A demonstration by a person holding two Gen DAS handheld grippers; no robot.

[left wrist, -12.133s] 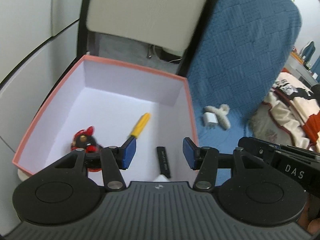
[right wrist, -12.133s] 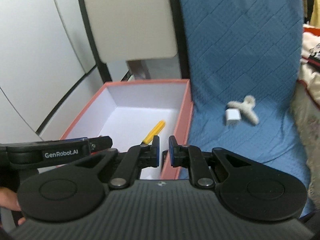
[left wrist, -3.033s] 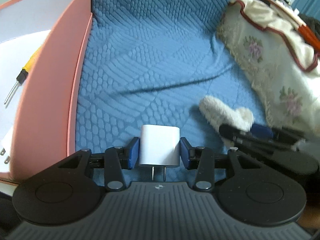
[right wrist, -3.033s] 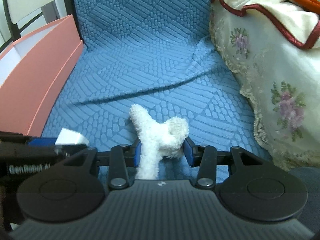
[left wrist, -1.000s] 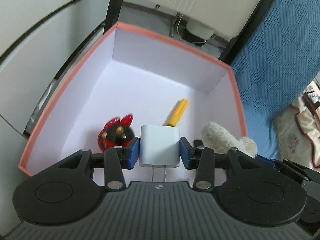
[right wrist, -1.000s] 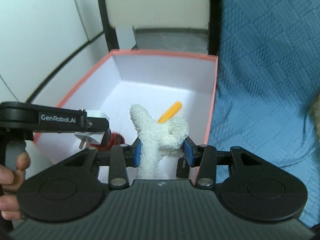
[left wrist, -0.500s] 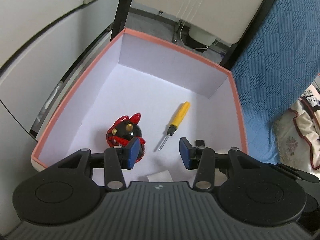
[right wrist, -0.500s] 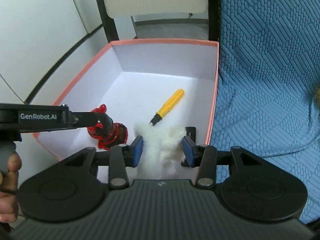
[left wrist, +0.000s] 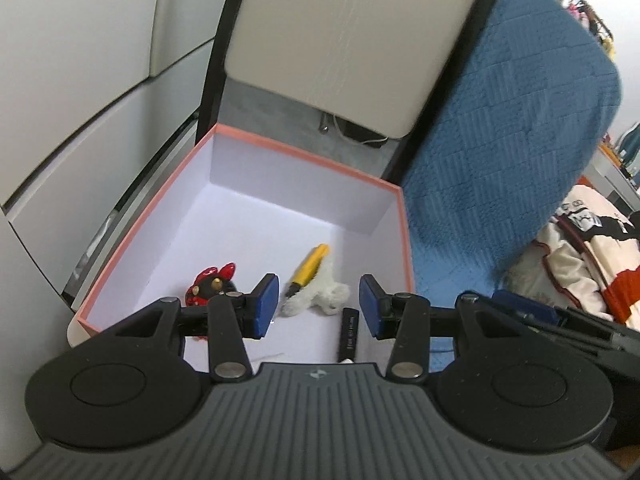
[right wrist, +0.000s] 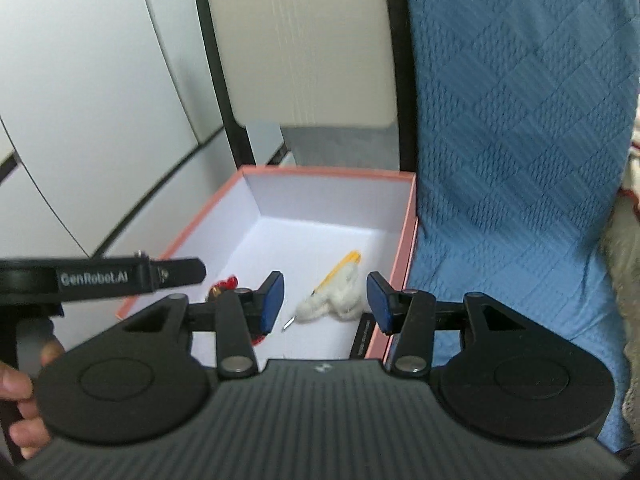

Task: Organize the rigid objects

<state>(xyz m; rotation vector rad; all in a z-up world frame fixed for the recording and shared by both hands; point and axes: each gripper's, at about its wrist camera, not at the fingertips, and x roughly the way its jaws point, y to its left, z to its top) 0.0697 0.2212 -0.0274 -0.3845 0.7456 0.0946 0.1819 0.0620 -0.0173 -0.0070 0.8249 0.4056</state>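
Left wrist view is looking down into the pink box point(left wrist: 120, 256), whose white floor is carrying all the small things. The left tool point(left wrist: 316, 308) is hanging above the near end of the box with its blue pads standing apart and nothing between them. Below and beyond it, the yellow screwdriver point(left wrist: 308, 266) is lying slantwise on the floor, and the white fluffy toy point(left wrist: 320, 296) is lying against its tip end, touching it. The red and black figure point(left wrist: 210, 286) is sitting to the left of them, partly hidden behind the tool's left finger. A black stick-shaped thing point(left wrist: 349, 332) is lying near the box's right wall (its print is too small to read). The white charger is not showing clearly in this view.

From the right wrist view, the right tool point(right wrist: 326, 300) is also hovering over the box point(right wrist: 404, 240), its pads apart and empty, the fluffy toy point(right wrist: 332, 300) and the screwdriver point(right wrist: 340, 266) lying on the floor beneath the gap. The left tool's arm point(right wrist: 100, 276) is crossing the left side, a person's hand point(right wrist: 18, 400) gripping its handle. A blue quilted cover point(right wrist: 520, 160) is draping the seat beside the box.
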